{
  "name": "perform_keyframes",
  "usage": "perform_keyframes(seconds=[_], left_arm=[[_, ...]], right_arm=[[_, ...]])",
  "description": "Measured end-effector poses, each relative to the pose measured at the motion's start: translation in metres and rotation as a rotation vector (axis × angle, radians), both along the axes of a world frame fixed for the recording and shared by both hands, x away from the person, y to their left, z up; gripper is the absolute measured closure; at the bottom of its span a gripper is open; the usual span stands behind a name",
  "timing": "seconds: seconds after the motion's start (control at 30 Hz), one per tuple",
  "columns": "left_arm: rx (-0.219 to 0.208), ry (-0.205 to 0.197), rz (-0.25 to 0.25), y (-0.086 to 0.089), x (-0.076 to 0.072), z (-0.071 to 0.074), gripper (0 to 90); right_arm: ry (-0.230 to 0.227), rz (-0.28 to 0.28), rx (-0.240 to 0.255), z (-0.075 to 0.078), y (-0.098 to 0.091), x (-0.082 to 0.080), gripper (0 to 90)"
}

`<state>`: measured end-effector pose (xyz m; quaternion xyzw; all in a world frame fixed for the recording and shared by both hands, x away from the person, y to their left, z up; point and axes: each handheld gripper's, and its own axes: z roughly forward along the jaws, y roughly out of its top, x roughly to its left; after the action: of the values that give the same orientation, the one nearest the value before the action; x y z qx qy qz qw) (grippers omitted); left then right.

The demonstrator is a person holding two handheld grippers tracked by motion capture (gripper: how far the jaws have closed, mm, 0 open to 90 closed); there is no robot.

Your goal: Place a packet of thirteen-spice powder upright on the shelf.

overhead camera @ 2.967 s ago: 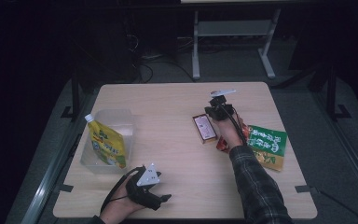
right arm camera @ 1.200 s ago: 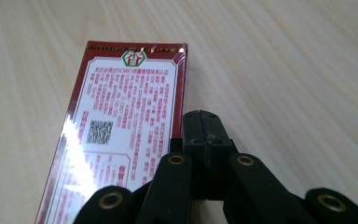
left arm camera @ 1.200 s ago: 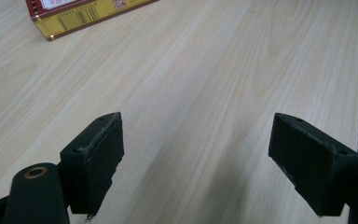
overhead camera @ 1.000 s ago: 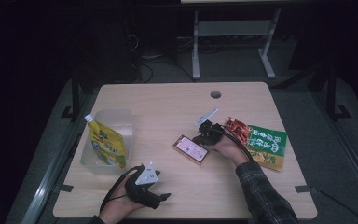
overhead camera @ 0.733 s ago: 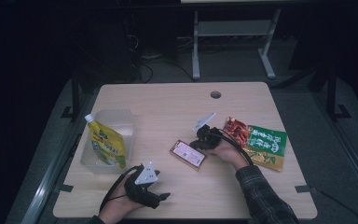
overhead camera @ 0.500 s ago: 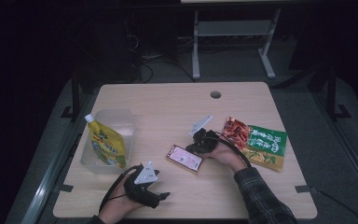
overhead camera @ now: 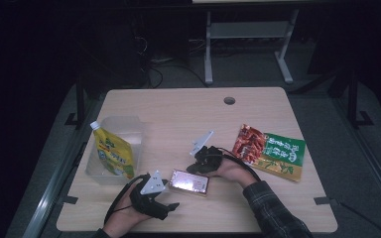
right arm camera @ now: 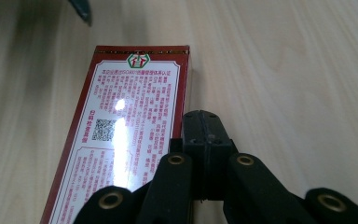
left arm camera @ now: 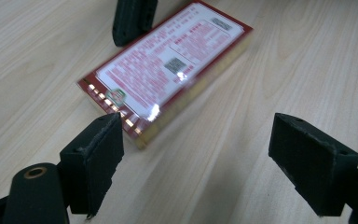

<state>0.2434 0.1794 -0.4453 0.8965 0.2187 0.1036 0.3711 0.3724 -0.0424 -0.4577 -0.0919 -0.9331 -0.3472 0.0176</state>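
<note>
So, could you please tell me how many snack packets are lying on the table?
2: a red packet and a green packet, side by side near the right edge.

The red box (right arm camera: pixel 121 140) runs off the right gripper view's bottom edge. Its small print is unreadable, and its far end looks blurred in the left gripper view.

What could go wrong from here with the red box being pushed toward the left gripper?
1. The right gripper has its jaws shut and presses only against the side edge of the red box; nothing is clamped, so the box may swivel away or slip off.
2. The left gripper is open, with one pad close to the box's corner; the box might jam against that pad instead of entering the gap.
</note>
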Motion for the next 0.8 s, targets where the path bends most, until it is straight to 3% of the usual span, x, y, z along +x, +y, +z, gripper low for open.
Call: perform_keyframes(seconds=[0.23,0.37,0.47,0.6,0.7,0.73,0.8], left_arm=[[-0.011,0.002,0.004,0.001,0.000,0.001,17.2],[-0.007,-0.002,0.001,0.002,0.001,0.001,17.2],[-0.010,-0.001,-0.001,0.002,0.001,0.001,17.0],[-0.021,0.003,-0.011,0.003,0.002,0.001,16.4],[-0.017,0.002,-0.033,0.006,0.007,0.001,16.0],[-0.022,0.003,-0.042,0.007,0.008,0.000,16.0],[-0.032,0.014,-0.063,0.007,0.012,-0.002,16.0]], right_arm=[[0.006,0.075,0.002,0.000,0.011,-0.010,90.0],[0.028,0.156,0.003,0.000,0.019,-0.021,90.0],[0.017,0.163,0.000,0.001,0.020,-0.023,90.0],[-0.002,0.111,0.002,0.008,0.013,-0.022,87.8],[-0.013,0.020,0.023,0.017,-0.008,-0.025,77.3],[-0.013,0.020,0.023,0.017,-0.008,-0.025,77.3],[-0.021,-0.046,0.019,0.021,-0.026,-0.031,66.9]])
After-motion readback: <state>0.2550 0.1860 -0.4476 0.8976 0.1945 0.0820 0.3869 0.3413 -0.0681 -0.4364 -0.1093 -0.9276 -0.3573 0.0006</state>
